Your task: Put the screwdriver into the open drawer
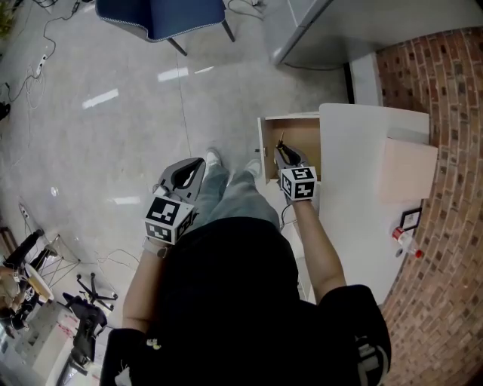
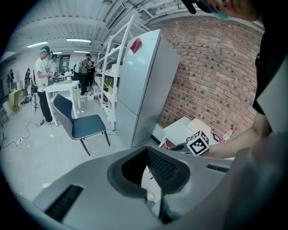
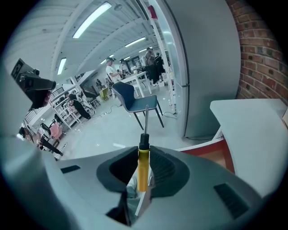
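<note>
The screwdriver [image 3: 142, 167] has a yellow handle, a black collar and a thin metal shaft that points away from me. My right gripper [image 3: 144, 152] is shut on the handle. In the head view the right gripper [image 1: 284, 153] hovers over the open wooden drawer [image 1: 304, 134], and the screwdriver [image 1: 281, 142] tip reaches over the drawer's inside. The drawer's [image 3: 219, 158] wooden floor and reddish edge show just right of the jaws in the right gripper view. My left gripper [image 1: 198, 166] hangs at the left above the person's legs, its jaws together with nothing between them [image 2: 147, 151].
A white cabinet top [image 1: 361, 158] runs right of the drawer, carrying a pale flat box [image 1: 407, 170], a small frame [image 1: 411, 219] and a red-capped bottle [image 1: 405, 243]. A brick wall [image 1: 453, 98] stands beyond. A blue chair [image 1: 162, 15], a fridge [image 2: 144, 85] and floor cables [image 1: 30, 60] surround.
</note>
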